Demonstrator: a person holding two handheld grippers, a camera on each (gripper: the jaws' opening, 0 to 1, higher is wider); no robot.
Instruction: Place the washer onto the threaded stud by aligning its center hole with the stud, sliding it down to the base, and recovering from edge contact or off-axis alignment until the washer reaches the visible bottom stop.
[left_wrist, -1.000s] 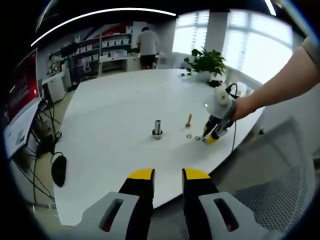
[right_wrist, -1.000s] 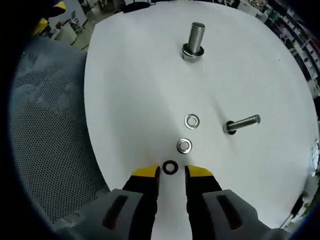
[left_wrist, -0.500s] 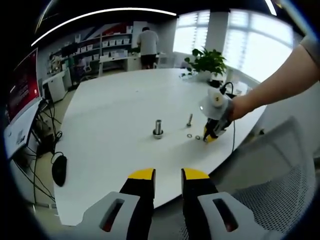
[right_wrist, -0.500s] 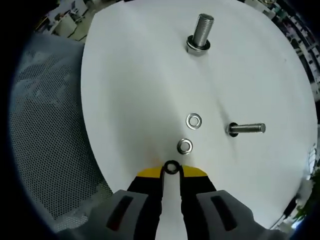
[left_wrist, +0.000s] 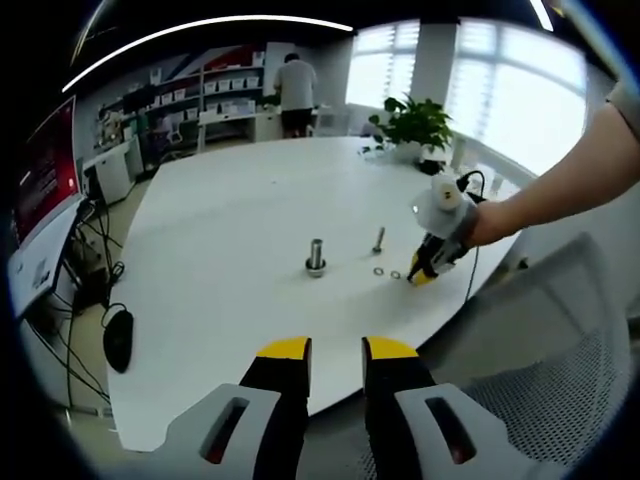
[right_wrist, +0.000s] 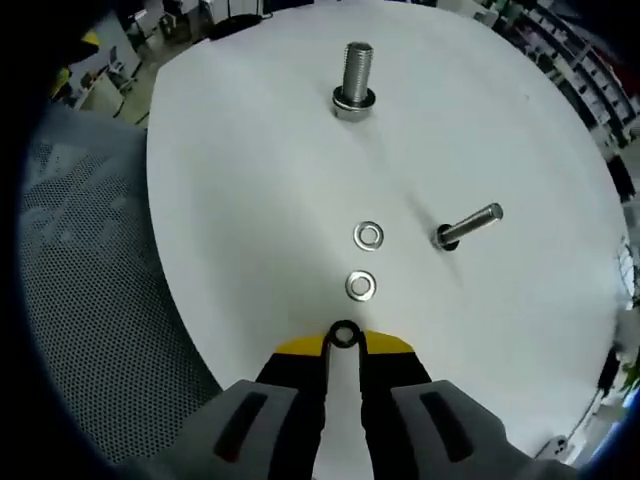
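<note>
In the right gripper view my right gripper (right_wrist: 344, 343) is shut on a small black washer (right_wrist: 344, 333), held on edge at the yellow fingertips just above the white table (right_wrist: 250, 220). Two silver washers (right_wrist: 360, 285) (right_wrist: 369, 236) lie ahead of it. The upright threaded stud (right_wrist: 356, 78) stands further on, with a washer at its base. A smaller bolt (right_wrist: 467, 225) stands to the right. In the left gripper view my left gripper (left_wrist: 336, 350) hangs with a narrow gap and nothing in it, off the table's near edge. There the right gripper (left_wrist: 418, 274) sits right of the stud (left_wrist: 316, 256).
A mesh chair (right_wrist: 80, 300) sits beside the table's edge by the right gripper. A potted plant (left_wrist: 412, 122) stands at the far end of the table. A person (left_wrist: 296, 92) stands by shelves at the back. Cables and a monitor (left_wrist: 45, 190) are on the left.
The right gripper closed on the black washer between the first two frames and now holds it lifted slightly. The right view has shifted, so the stud appears further left. The left gripper stays put.
</note>
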